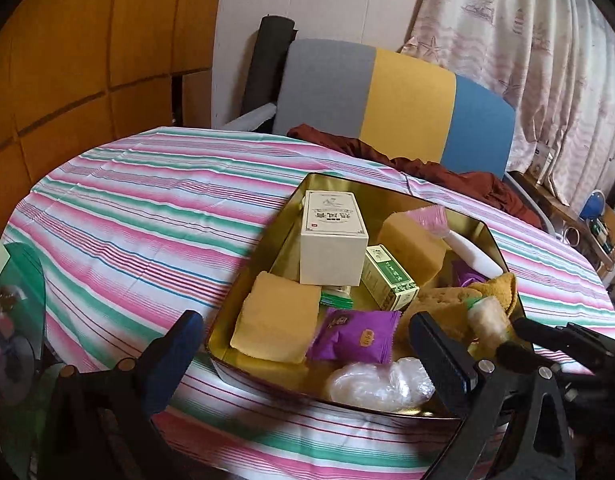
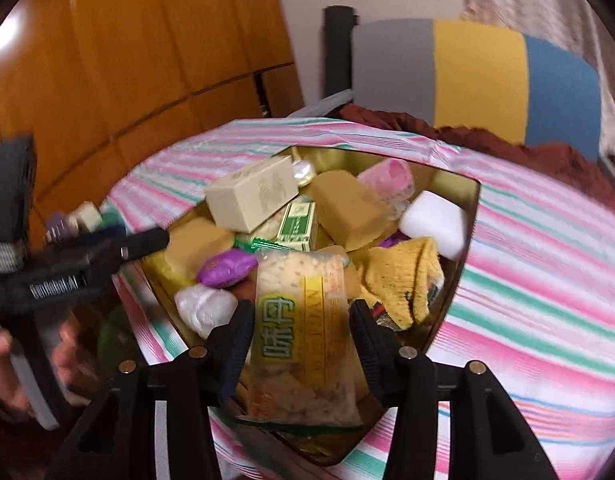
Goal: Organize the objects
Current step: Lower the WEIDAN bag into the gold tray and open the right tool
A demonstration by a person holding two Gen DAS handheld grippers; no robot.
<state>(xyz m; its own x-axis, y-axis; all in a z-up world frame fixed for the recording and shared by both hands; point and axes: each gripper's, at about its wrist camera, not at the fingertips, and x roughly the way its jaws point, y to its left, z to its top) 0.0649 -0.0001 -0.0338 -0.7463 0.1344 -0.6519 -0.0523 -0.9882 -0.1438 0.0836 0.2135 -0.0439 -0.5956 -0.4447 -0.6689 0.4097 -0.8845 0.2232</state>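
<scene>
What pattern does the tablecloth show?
Pink, green and white stripes on the tablecloth, best in the left wrist view.

Left claw point(image 1: 303, 354) wide open, nothing gripped, over gold tin point(image 1: 492, 236) of boxes and packets on striped counter point(image 1: 147, 216).

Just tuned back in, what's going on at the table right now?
A person is sorting small items into a gold tin on the striped tablecloth. The right gripper is over the tin with a clear snack packet between its fingers; whether the pads press on it is unclear. The left gripper is open and empty at the tin's near edge.
</scene>
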